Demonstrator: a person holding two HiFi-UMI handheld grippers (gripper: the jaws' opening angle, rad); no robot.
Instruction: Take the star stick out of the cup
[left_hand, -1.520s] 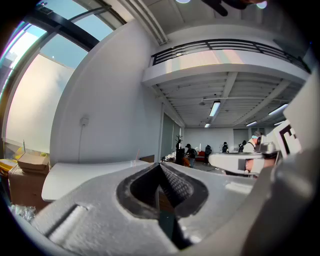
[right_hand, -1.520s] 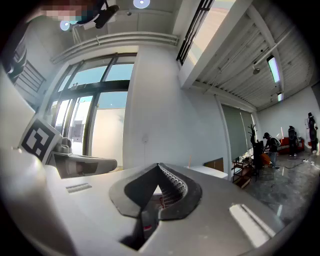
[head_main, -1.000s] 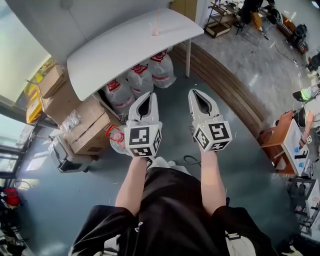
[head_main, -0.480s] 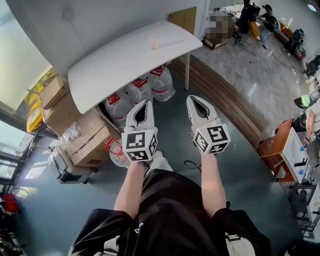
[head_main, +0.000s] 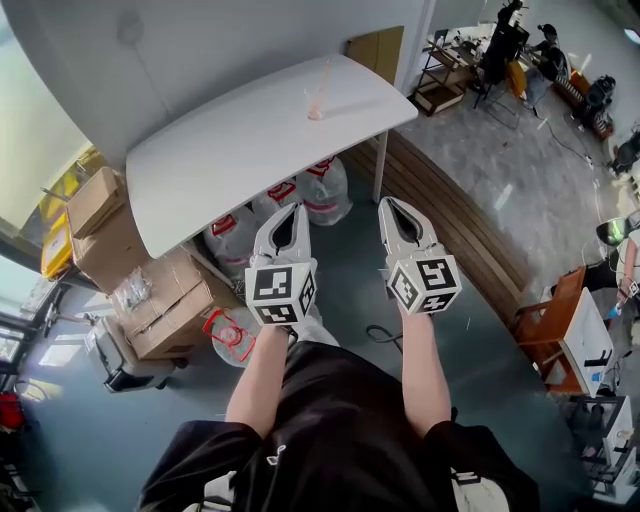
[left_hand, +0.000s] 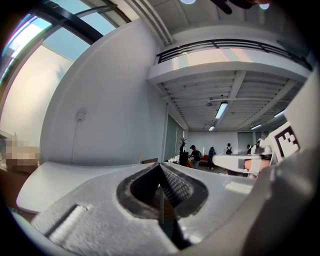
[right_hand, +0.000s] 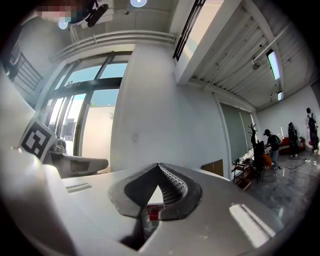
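Note:
A small clear cup (head_main: 315, 104) stands on the far part of the white table (head_main: 220, 150), with a thin pale stick (head_main: 323, 78) rising out of it; its star end is too small to make out. Both grippers hang in the air in front of the person, well short of the table. My left gripper (head_main: 297, 207) points at the table's near edge, jaws together and empty. My right gripper (head_main: 392, 202) is level with it, also shut on nothing. In each gripper view the closed jaws (left_hand: 159, 166) (right_hand: 159, 166) fill the lower frame.
Large water jugs (head_main: 325, 190) and cardboard boxes (head_main: 95, 205) sit under and left of the table. A raised wooden strip (head_main: 455, 195) runs along the floor at the right. Shelving and people stand far off at the back right.
The whole view has shifted: the table and cup now sit lower and closer, and both grippers have come nearer to the table's edge. Both stay shut.

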